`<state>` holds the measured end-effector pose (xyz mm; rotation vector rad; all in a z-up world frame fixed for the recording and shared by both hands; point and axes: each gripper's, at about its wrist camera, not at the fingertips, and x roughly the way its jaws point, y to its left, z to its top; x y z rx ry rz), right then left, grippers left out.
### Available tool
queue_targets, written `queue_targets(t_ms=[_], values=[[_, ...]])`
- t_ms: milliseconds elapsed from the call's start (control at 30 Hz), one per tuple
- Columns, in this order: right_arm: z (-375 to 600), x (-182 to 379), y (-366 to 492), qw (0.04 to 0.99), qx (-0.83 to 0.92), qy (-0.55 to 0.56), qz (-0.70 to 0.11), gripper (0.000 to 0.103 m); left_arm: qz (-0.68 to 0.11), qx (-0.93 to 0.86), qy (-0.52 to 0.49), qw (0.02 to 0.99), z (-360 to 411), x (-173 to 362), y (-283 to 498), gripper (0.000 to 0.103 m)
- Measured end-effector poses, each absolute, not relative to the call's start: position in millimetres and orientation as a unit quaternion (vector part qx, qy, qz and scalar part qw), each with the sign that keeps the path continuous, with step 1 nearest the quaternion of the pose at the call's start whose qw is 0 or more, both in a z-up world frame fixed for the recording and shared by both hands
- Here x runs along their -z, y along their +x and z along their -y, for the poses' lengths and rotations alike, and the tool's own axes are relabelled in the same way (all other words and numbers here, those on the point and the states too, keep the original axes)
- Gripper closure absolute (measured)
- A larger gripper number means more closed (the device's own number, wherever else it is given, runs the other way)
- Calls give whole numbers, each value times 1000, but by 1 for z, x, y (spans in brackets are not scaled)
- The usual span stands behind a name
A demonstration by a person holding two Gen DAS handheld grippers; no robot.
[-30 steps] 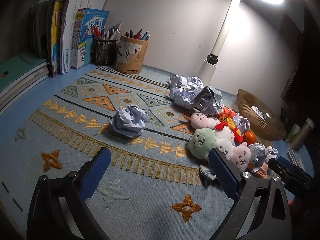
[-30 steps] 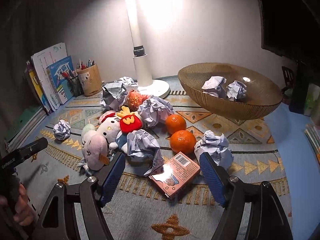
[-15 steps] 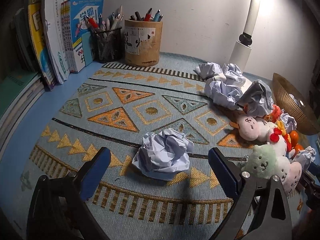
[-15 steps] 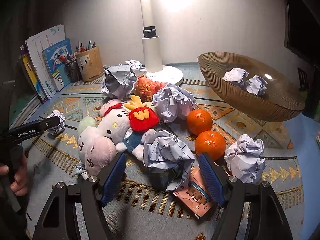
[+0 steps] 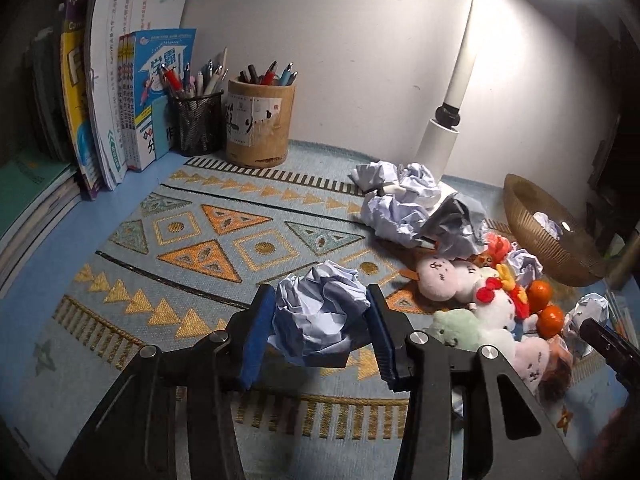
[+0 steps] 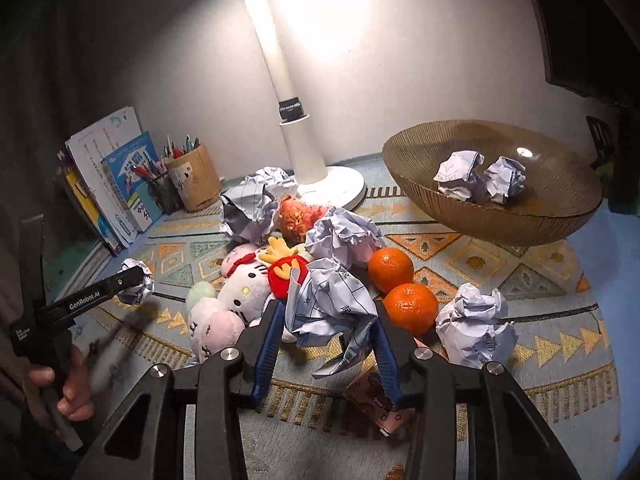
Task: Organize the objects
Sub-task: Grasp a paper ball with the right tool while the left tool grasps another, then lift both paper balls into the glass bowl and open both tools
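My left gripper [image 5: 318,328] is shut on a crumpled paper ball [image 5: 320,312] and holds it just above the patterned mat [image 5: 200,248]. That ball also shows in the right wrist view [image 6: 138,286]. My right gripper [image 6: 328,334] is shut on another crumpled, ruled paper ball [image 6: 332,304], lifted in front of the toy pile. A brown ribbed bowl [image 6: 552,216] at the right holds two paper balls [image 6: 480,174]. More paper balls lie loose: one [image 6: 474,326] to the right of the oranges and one [image 6: 344,236] behind the toys.
Plush toys [image 6: 236,292], two oranges [image 6: 400,284] and a small pink box [image 6: 376,404] lie mid-mat. A white lamp base [image 6: 340,184] stands at the back. Two pen holders [image 5: 260,124] and upright books [image 5: 120,92] are at the back left.
Both grippers have closed: the left on the lone paper ball on the mat, the right on the ruled paper ball by the toys. Both balls are now lifted.
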<state>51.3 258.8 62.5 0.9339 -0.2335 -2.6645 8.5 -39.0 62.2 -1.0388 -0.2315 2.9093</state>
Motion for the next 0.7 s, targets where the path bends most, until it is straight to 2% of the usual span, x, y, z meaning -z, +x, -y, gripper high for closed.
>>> queue_targets(t_ms=[133,267,467,700], values=[[-283,-85,79,149,936,309,77,60,59,-948,-302,84,-2,-88,40,60],[-305,-81,96,97,939,328,46,59,49,-942,-296,150,-56,-94,64,60],[-335,-60,105,65,929,361,42,59,16,-924,-328,196,-126,-66,76,60],[-344,-37,101,46,920,389,19,56,8,-911,-368,184,-148,-34,66,60]])
